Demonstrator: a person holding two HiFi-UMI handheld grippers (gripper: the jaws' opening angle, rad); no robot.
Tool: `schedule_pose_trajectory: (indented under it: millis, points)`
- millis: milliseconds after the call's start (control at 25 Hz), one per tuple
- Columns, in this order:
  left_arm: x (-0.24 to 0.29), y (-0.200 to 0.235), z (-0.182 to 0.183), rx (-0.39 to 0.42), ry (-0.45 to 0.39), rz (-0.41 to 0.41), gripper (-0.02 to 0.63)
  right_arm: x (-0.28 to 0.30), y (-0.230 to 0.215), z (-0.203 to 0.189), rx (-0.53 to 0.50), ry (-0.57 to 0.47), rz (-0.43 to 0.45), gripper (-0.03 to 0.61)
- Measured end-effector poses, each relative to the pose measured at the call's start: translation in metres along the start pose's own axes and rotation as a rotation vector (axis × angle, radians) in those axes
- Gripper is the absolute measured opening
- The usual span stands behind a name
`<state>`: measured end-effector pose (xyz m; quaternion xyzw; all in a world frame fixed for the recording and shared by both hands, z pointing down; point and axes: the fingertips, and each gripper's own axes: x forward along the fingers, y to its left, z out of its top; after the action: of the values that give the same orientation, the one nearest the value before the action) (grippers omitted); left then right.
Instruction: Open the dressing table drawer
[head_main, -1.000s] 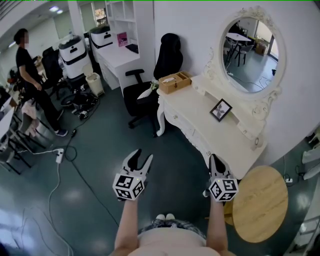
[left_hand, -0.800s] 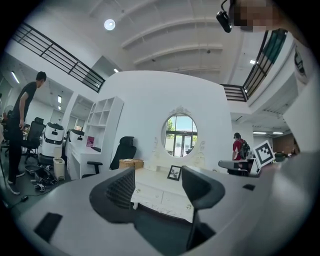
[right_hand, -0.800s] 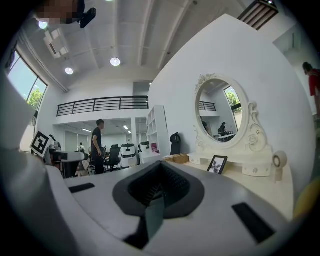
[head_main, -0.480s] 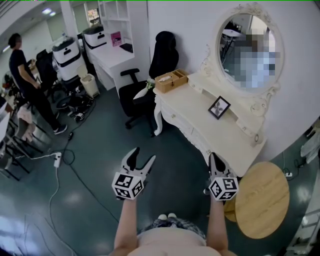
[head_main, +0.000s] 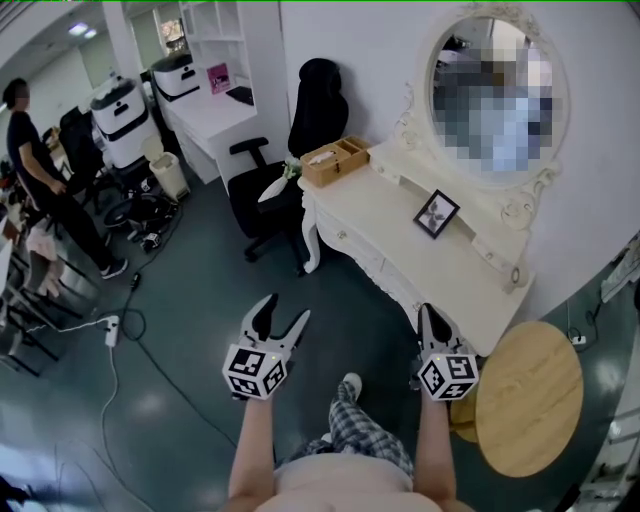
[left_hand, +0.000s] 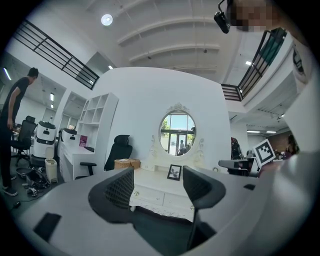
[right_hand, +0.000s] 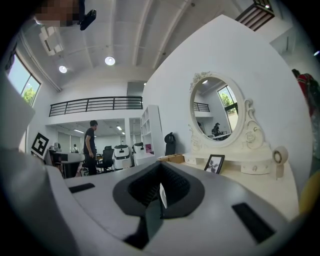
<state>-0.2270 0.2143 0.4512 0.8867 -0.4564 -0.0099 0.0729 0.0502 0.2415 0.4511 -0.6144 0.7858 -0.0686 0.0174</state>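
Note:
The white dressing table (head_main: 455, 270) stands ahead on the right, its drawer fronts (head_main: 362, 258) facing me. In the left gripper view, the drawers (left_hand: 150, 196) with small knobs show between the jaws, well beyond them. My left gripper (head_main: 284, 310) (left_hand: 157, 174) hangs over the floor short of the table. Its jaws have just been opening and stand wide apart, with nothing between them. My right gripper (head_main: 431, 314) (right_hand: 161, 170) is shut and empty, near the table's front right corner and apart from it.
On the table stand a wooden box (head_main: 335, 160), a picture frame (head_main: 437, 215) and an oval mirror (head_main: 495, 90). A black office chair (head_main: 290, 160) sits at its left end and a round wooden stool (head_main: 530, 400) at right. A person (head_main: 40, 170) and cables (head_main: 120, 330) are far left.
The table has drawn nearer and shifted left in the head view. A leg in checked trousers has stepped forward. The left jaws stand a little wider than a second ago.

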Motion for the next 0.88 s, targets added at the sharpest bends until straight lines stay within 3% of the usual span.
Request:
schedule_pose_trajectory:
  millis: [400,880]
  points:
    - [0.108,0.043,-0.007,0.01,0.0,-0.025,0.296,0.087,-0.054,0.002,-0.003,-0.024,-0.027,0.015]
    - [0.363,0.108,0.015,0.022,0.018,-0.094,0.296,0.296,-0.177,0.028,0.015,-0.019,-0.073,0.015]
